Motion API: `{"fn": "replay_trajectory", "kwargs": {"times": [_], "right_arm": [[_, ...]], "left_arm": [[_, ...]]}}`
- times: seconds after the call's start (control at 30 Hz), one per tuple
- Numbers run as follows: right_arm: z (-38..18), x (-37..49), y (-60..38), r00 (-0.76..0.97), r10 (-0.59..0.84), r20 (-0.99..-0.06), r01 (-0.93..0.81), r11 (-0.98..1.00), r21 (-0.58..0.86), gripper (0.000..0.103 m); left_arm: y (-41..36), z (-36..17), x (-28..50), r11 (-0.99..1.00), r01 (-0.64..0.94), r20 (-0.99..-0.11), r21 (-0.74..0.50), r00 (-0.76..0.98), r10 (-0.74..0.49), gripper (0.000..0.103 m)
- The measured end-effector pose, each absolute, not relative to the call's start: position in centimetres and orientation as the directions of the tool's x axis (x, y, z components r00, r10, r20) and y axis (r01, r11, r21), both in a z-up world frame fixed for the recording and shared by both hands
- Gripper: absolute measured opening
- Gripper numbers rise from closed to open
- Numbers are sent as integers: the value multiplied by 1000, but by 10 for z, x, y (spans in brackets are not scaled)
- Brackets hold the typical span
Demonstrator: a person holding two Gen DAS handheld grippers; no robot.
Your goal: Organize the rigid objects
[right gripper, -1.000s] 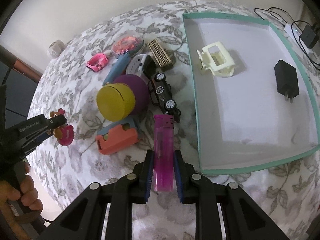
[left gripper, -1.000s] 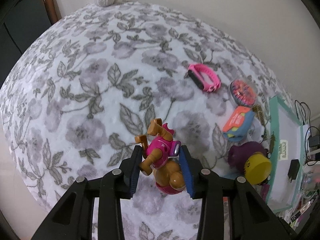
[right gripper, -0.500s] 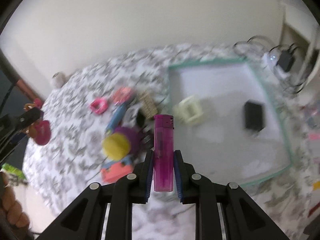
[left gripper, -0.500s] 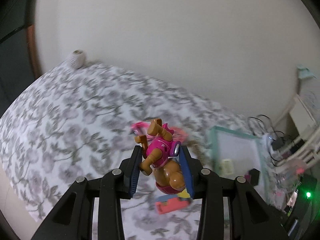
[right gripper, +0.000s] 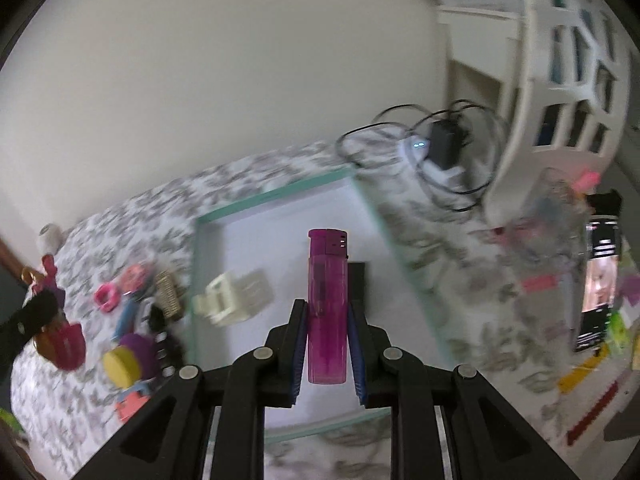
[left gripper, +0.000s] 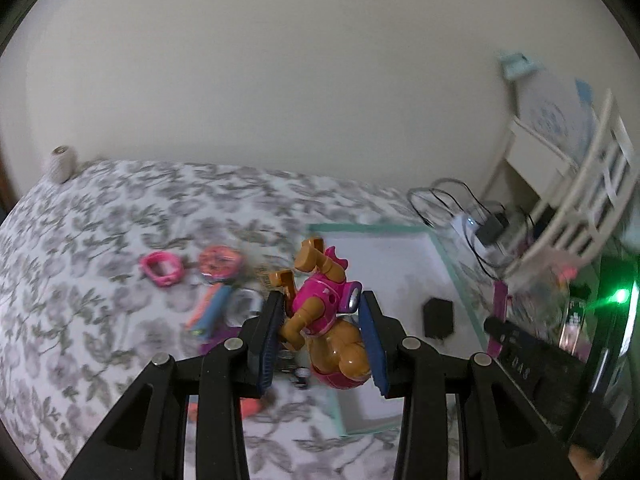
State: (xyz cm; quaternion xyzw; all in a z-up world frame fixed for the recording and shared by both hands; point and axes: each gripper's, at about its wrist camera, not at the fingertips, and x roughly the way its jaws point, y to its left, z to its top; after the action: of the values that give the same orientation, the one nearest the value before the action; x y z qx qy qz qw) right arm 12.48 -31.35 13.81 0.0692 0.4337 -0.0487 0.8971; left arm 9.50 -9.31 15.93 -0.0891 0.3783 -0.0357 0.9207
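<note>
Your left gripper [left gripper: 322,342] is raised off the bed, jaws clamped on the toy figure [left gripper: 328,332] at lower centre of its frame. Your right gripper [right gripper: 327,346] pinches the pink lighter [right gripper: 327,308] upright at centre frame, over the teal-rimmed tray [right gripper: 272,198].

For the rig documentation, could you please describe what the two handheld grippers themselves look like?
Both look identical. The left gripper and the right gripper are matte black plastic, with branching angular arms joined by round silver pivot pins. Each finger carries a flat blue ribbed pad on its inner face. No cables or sleeves show. The right one, seen from the left camera, bears pale lettering too blurred to read.
</note>
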Motion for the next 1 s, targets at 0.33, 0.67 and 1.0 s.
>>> {"fn": "replay_trajectory", "kwargs": {"times": [0.33,0.67,1.0], "right_arm": [[99,135,-345,523,-48,-851,198,978,67,21],[70,137,-350,448,-42,-893,211,976,60,21],[59,137,-350,410,-39,-911,204,978,50,21]], "left_arm": [[-148,104,117,983,78,-783,-164,596,-178,40],[-164,76,124,980,89,-824,-177,530,-197,40],[-176,65,123,988,121,-851,-99,504,-147,40]]}}
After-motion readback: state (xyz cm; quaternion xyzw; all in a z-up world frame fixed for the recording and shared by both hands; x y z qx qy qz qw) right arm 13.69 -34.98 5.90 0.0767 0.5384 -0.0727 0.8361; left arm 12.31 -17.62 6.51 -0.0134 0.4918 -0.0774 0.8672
